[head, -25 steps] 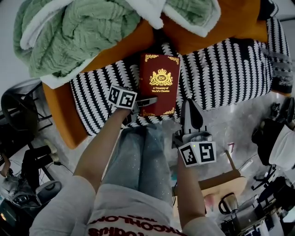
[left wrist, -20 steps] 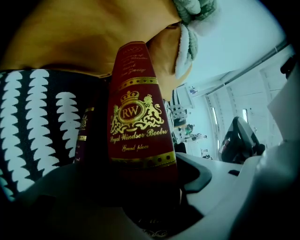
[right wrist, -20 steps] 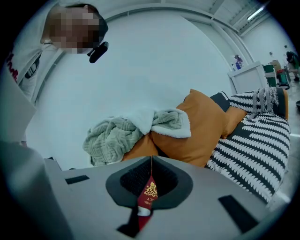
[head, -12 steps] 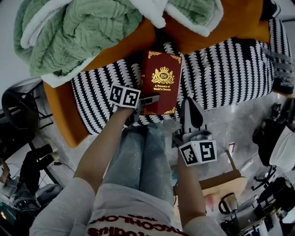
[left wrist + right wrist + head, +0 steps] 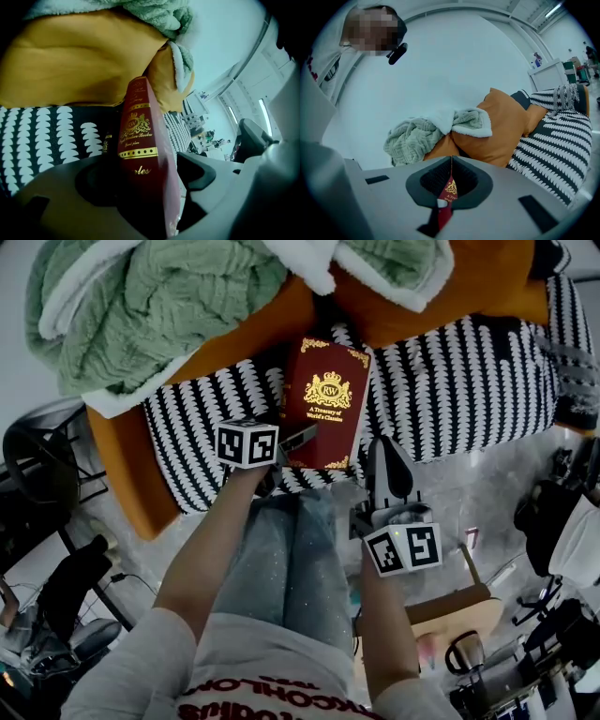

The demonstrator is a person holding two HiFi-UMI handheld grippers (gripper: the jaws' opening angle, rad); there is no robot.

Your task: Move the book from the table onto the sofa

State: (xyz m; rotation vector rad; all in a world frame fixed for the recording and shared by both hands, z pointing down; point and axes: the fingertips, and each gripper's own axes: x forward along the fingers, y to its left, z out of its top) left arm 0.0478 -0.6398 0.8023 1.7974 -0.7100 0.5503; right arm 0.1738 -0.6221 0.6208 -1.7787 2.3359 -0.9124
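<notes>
Book (image 5: 326,404) top toward orange cushions (image 5: 441,296)

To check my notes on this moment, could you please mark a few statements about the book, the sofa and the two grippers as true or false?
1. The red book lies on the striped sofa seat. True.
2. The right gripper has its jaws wide apart. False: they are shut, with nothing clamped between them.
3. A green blanket is heaped over the orange cushions. True.
4. The left gripper is well clear of the book. False: the book's edge stands between its jaws, which have just been opening.
5. The book lies cover down. False: its gold-crested cover faces up.
</notes>
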